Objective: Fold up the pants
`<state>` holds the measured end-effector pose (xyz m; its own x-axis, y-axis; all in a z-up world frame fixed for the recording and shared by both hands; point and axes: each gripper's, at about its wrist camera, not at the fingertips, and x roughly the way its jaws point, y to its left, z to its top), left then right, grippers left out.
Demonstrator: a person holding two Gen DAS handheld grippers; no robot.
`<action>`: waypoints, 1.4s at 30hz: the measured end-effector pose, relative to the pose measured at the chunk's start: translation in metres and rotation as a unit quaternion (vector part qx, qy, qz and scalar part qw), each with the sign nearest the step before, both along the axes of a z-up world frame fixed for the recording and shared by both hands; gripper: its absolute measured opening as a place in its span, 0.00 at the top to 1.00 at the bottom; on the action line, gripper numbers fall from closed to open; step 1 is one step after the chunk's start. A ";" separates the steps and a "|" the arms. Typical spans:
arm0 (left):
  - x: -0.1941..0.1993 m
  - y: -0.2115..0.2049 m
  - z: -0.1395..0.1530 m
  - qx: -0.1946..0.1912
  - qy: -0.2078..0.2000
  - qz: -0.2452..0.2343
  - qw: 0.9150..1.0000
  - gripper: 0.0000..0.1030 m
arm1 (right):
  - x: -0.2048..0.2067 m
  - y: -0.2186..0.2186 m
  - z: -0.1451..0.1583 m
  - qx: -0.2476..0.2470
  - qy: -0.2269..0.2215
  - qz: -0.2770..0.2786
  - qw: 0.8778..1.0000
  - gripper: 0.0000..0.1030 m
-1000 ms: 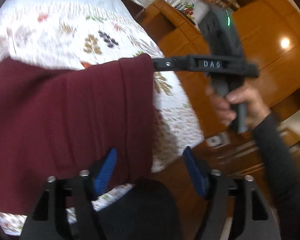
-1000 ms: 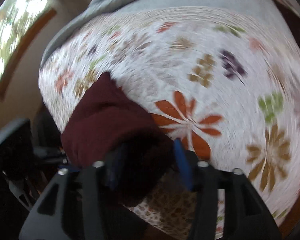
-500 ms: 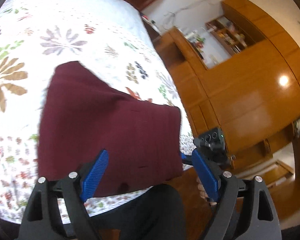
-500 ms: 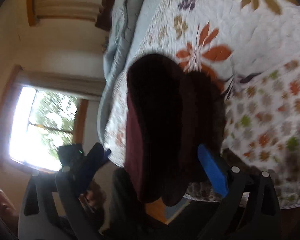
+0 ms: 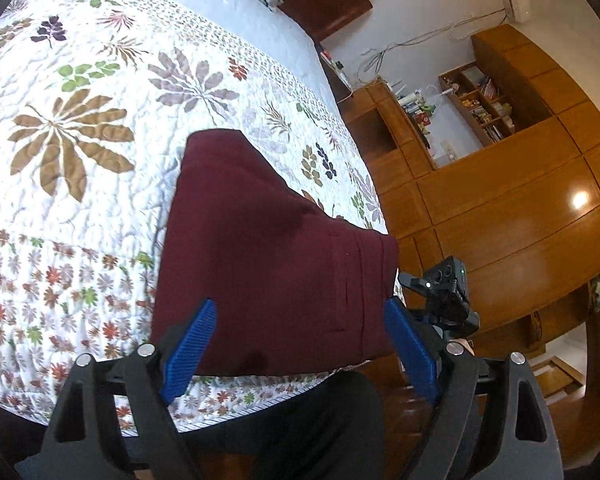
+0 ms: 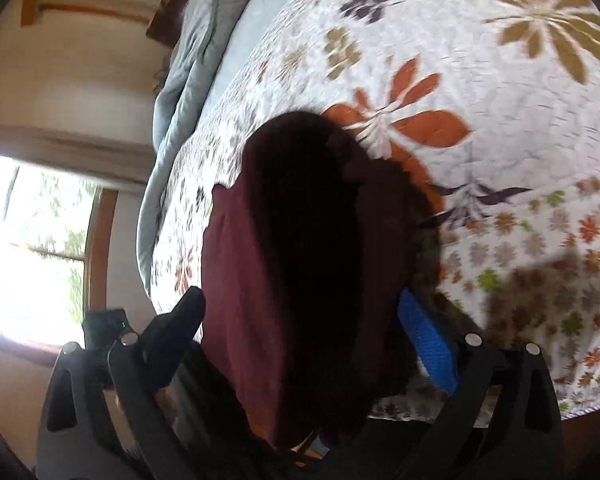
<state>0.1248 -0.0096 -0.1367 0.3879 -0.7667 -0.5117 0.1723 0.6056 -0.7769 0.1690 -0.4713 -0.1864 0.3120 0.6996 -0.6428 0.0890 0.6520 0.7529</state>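
Floral quilt (image 5: 80, 92) covers the bed. Folded maroon pants (image 5: 276, 264) lie near the bed's foot edge. Left gripper (image 5: 300, 344) hovers over them, blue fingers (image 5: 188, 348) spread wide, gripping nothing. Right gripper (image 6: 304, 344) at the pants' (image 6: 300, 272) end, fingers wide, cloth between them. Wooden wardrobe (image 5: 520, 216) at right.

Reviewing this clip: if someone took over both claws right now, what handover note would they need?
Left claw: open, holding nothing, wide apart over the near edge of the maroon pants.
Right claw: open, with the pants bundle between its fingers; contact unclear in the dim, blurred view.
Pants: a compact folded stack on the floral quilt, near the bed's edge.
Done: the folding looks largely finished.
Left: probably check the stack for neatness, then back both claws away.
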 end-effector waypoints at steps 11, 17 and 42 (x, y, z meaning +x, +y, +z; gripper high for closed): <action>-0.001 0.008 -0.010 -0.007 0.010 0.001 1.000 0.17 | -0.005 0.026 0.002 -0.021 -0.003 0.036 0.999 0.39; 0.000 0.008 -0.015 -0.013 0.015 0.003 1.000 0.17 | 0.009 0.039 -0.006 -0.022 0.025 0.052 0.998 0.75; 0.117 -0.003 -0.009 -0.157 0.011 -0.010 0.987 0.17 | 0.015 0.007 0.059 -0.089 -0.083 -0.031 0.992 0.60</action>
<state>0.2422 -0.0127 -0.1461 0.3623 -0.8964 -0.2553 0.1624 0.3304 -0.9298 0.1841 -0.4640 -0.1270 0.4636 0.5560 -0.6899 0.0179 0.7726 0.6346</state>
